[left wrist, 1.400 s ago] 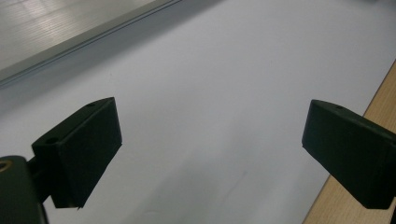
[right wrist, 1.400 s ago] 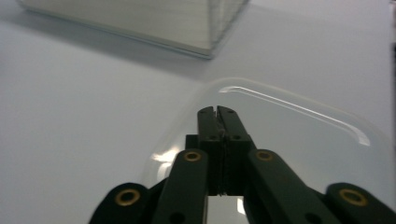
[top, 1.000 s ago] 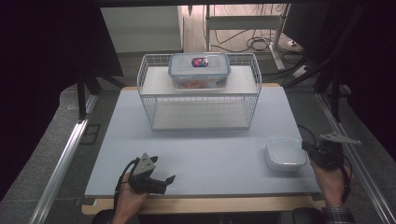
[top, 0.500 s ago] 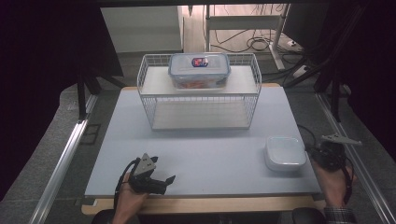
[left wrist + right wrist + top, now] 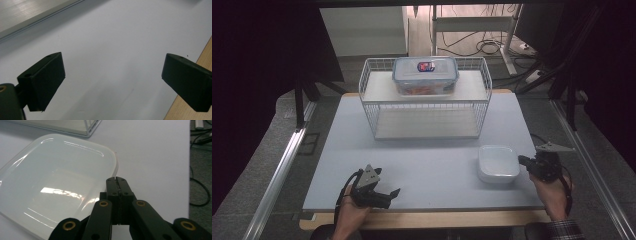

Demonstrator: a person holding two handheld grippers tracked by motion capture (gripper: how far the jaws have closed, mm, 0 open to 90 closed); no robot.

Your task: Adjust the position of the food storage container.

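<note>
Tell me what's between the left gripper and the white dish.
Nothing: in the high view only bare table separates the left gripper from the white dish.

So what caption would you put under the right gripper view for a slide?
Shut right gripper poised at the near edge of a white square dish on the pale table.

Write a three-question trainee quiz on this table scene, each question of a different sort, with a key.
1. True or false: the left tool is open.
2. The lidded container sits: A) on the wire rack's top shelf, B) on its lower shelf, C) on the table.
3. Which thing lies beside the right tool?

Key: 1 true. 2 A. 3 the white dish.
</note>
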